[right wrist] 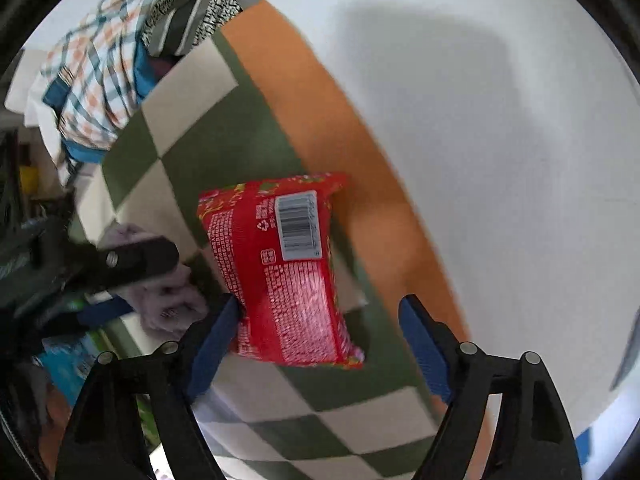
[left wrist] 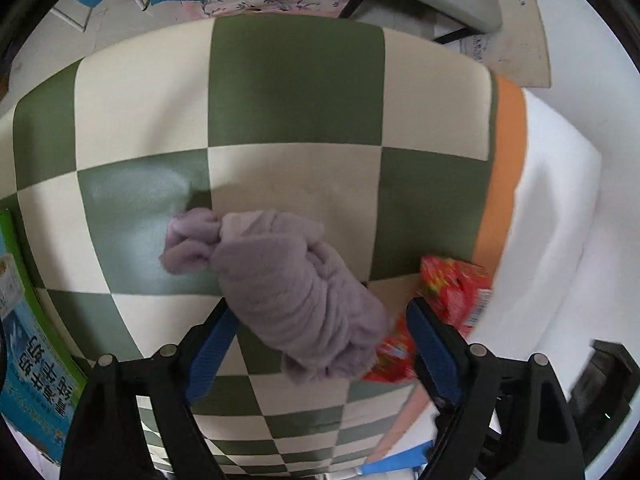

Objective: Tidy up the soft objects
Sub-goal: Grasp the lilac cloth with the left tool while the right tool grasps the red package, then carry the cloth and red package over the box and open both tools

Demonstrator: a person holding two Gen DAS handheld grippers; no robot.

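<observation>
Green-and-cream checkered mat (left wrist: 296, 80): largest item, spread flat, with an orange border (left wrist: 508, 168) along its right edge; white surface (left wrist: 560, 208) beyond that border.

Plaid and patterned fabrics (right wrist: 92, 76): heaped past the mat's far edge, in the right wrist view.

Green-and-blue printed box (left wrist: 36, 360): beside the mat's left edge, partly cut off by the frame.

Lilac fleece cloth (left wrist: 280, 288): bunched and knotted, lying on the mat toward its near edge, one end between the fingers of the left hand-held gripper (left wrist: 320, 344). Those fingers are spread wide; the left pad looks to touch the fleece, the right pad stands apart from it.

Red snack packet (right wrist: 288, 268): barcode side up, on the mat near the orange border, just beside the fleece. It lies between the fingers of the right hand-held gripper (right wrist: 320, 340), which are spread wide; the left pad touches the packet's edge, the right pad is well apart from it. Whether the packet rests on the mat or is lifted cannot be told.
</observation>
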